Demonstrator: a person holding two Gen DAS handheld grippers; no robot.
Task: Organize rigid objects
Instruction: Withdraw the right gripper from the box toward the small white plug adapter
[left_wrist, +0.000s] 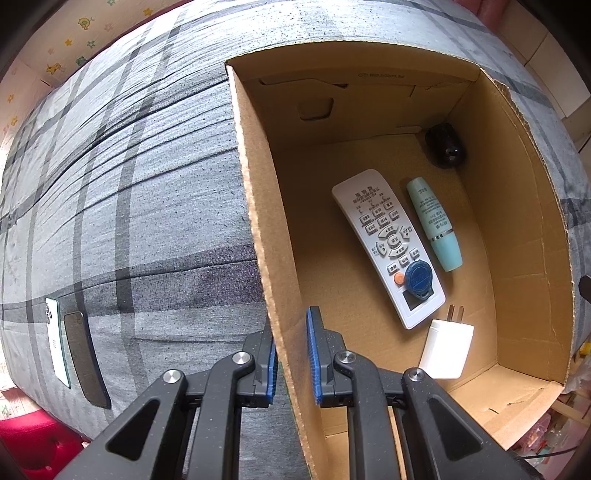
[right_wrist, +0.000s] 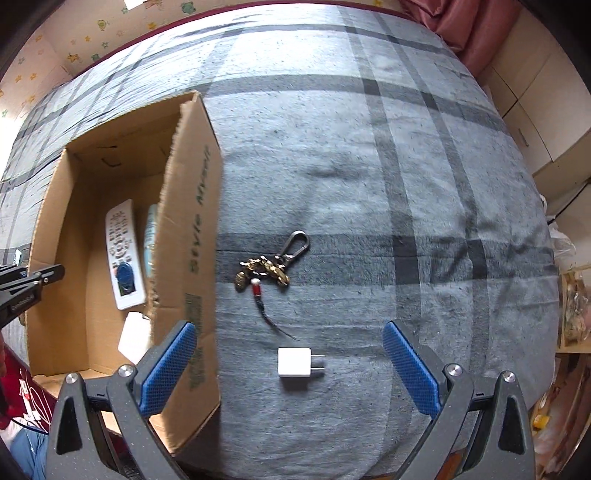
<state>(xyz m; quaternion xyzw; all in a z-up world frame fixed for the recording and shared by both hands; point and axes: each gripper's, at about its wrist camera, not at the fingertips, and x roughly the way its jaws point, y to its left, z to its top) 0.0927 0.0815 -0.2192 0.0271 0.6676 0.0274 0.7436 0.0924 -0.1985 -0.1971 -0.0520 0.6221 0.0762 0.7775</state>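
Cardboard box (left_wrist: 524, 236) wall is clamped between the left gripper (left_wrist: 291, 354) pads, remote (left_wrist: 388, 243), tube (left_wrist: 434, 221) and charger (left_wrist: 447, 349) inside. Open grey bedspread (right_wrist: 369, 166) surrounds the right gripper (right_wrist: 288, 369), spread wide and empty above a small white plug (right_wrist: 295, 362); the keychain (right_wrist: 269, 266) lies just beyond.

You have a grey plaid bedsheet (right_wrist: 369, 184) spread under everything. Behind it runs a cream wall with cartoon stickers (left_wrist: 55, 55), a red curtain (right_wrist: 461, 33) hangs at the far right, and pale cabinets (right_wrist: 535, 110) stand beside it.
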